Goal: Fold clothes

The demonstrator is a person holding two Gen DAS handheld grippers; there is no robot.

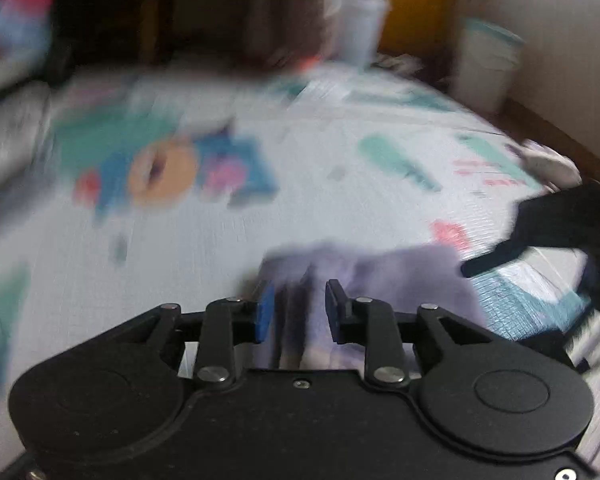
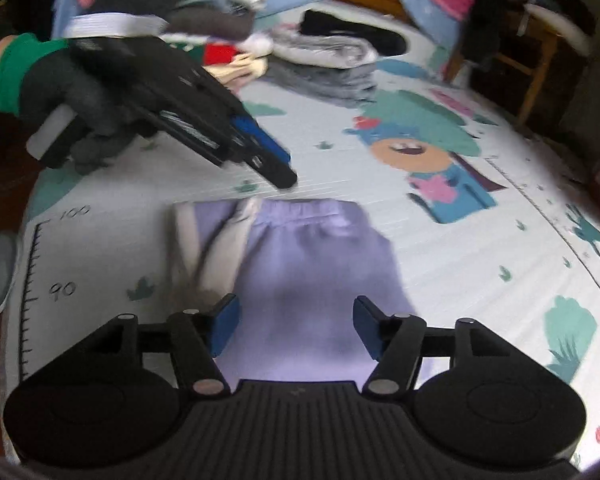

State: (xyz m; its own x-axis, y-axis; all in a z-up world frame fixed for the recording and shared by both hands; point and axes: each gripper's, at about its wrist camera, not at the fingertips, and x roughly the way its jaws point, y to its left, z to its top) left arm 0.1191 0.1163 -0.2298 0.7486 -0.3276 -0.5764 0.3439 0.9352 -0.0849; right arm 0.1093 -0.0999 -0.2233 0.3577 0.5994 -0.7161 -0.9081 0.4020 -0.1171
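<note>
- Lower centre of right view: lavender trousers (image 2: 316,264) flat on play mat (image 2: 440,248), apparently part-folded.
- Left tongs (image 2: 278,168): narrowly parted, empty, above waistband.
- Right tongs (image 2: 296,328): wide, empty, hovering for re-grasp.

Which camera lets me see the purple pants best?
The right wrist view. There the purple pants lie spread on the play mat, waistband and folded side in plain sight beyond the right gripper. The left wrist view is blurred and shows only a smeared purple patch behind the left gripper.
</note>
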